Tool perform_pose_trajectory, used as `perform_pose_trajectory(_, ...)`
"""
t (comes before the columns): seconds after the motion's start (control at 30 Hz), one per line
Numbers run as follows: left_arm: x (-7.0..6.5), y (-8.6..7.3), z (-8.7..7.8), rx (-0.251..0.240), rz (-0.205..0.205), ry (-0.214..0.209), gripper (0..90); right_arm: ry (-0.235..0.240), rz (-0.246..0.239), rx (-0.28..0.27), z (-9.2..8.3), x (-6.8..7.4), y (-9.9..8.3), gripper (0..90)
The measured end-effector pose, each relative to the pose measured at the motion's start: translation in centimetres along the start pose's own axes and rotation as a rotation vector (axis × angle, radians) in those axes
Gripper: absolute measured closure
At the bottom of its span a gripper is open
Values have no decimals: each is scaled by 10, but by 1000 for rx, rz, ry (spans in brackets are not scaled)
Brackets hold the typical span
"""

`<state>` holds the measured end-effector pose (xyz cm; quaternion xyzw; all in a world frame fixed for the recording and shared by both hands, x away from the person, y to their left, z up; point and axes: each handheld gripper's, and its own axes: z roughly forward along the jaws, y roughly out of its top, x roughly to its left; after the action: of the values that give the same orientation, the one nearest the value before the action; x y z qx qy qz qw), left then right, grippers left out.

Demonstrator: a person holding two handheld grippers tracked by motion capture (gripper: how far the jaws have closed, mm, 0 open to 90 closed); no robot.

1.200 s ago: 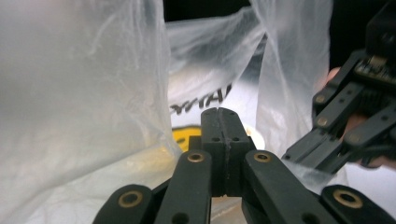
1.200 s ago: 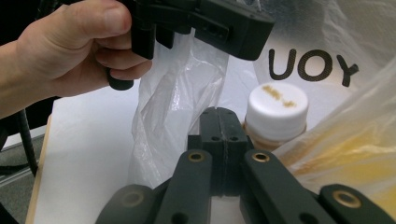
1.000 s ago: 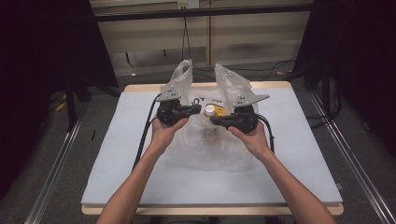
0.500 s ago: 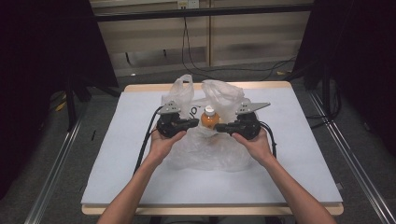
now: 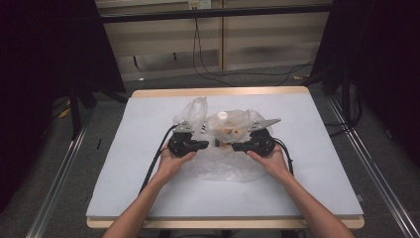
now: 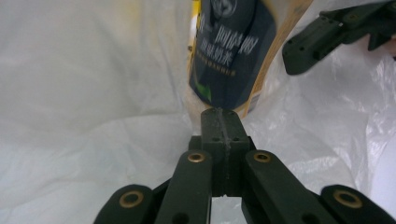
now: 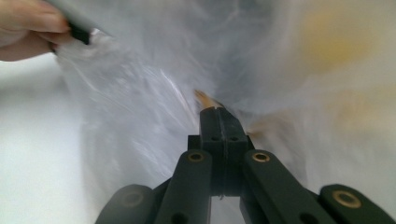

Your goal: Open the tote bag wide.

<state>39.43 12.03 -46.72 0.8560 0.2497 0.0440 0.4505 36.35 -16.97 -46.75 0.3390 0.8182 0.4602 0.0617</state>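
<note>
Both hands sink toward six o'clock, bringing the left gripper (image 5: 204, 145) and right gripper (image 5: 235, 147) lower. The plastic bag (image 5: 218, 163) slumps flatter on the table (image 5: 317, 163), and the bottle (image 5: 225, 128) inside drops with it.

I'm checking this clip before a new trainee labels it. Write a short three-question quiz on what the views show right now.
1. True or false: both the left hand-held gripper and the right hand-held gripper have their jaws closed.
2. What stands inside the clear plastic bag? A) a bottle with a white cap B) a red mug C) a banana
3. What do the shut jaws of each hand-held gripper pinch?

Key
1. True: in both gripper views the jaws meet.
2. A: the bottle stands upright in the bag, its dark label close in the left gripper view.
3. A fold of the plastic bag, one on each side of the bottle.
</note>
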Motion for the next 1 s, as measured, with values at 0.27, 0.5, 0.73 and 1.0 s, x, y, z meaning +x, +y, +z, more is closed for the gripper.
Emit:
perform_pose_trajectory(0.27, 5, -12, 7, 62, -8, -1, 900, -50, 78, 54, 2, -22, -19, 900)
perform_pose_trajectory(0.5, 9, -20, 4, 96, -10, 15, 900, -61, 91, 95, 2, -24, -22, 900)
perform_pose_trajectory(0.73, 8, -28, -14, 93, 3, 21, 900, -87, 63, 90, -12, -22, -27, 900)
perform_pose_trajectory(1.0, -8, -16, -43, -48, 2, -29, 900, -9, 31, -33, -46, 6, -21, 900)
